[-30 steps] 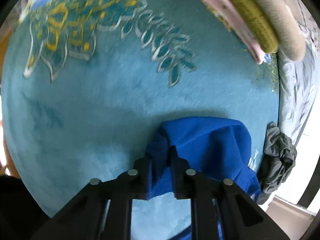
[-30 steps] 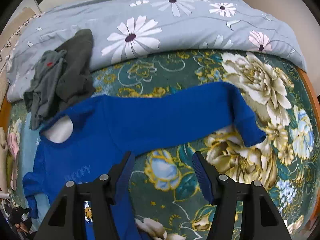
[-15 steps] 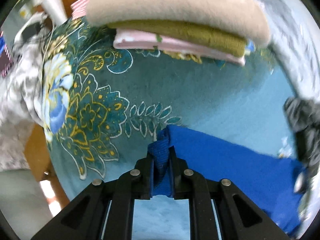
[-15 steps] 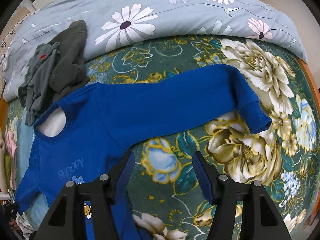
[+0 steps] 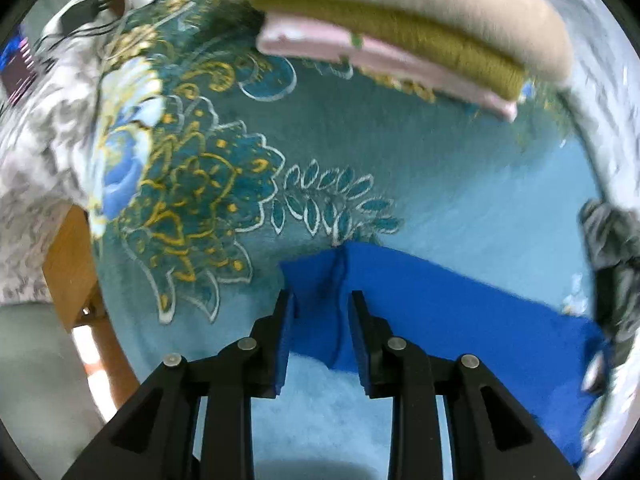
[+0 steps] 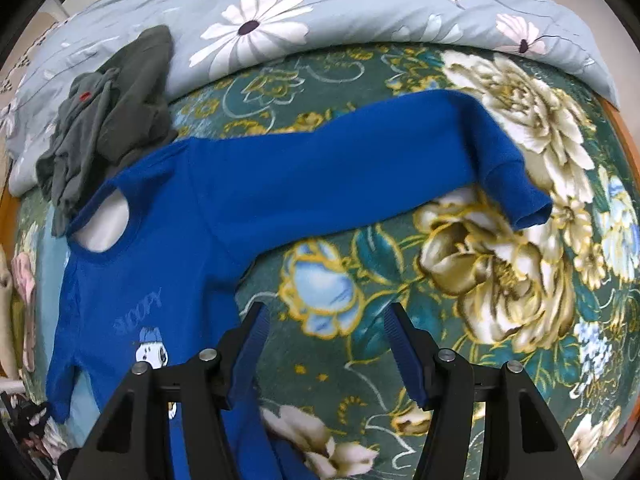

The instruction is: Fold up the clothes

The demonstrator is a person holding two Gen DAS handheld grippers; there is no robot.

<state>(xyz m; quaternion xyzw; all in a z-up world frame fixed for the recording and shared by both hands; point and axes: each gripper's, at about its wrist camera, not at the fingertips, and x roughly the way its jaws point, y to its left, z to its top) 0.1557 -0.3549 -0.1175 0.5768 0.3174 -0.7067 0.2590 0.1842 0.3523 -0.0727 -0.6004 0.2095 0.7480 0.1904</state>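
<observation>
The shirt [image 6: 248,200] lies on the blanket [image 6: 500,280], a crumpled garment [image 6: 108,112] behind it, against the duvet [image 6: 360,8].

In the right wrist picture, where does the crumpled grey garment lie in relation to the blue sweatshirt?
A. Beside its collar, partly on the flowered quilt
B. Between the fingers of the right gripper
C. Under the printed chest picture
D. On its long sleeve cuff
A: the grey garment is bunched next to the collar of the blue sweatshirt and reaches onto the flowered quilt.

Floral blanket [image 6: 480,280] — blue sweater [image 6: 280,184], grey garment [image 6: 104,120], folded stack [image 5: 400,32]
</observation>
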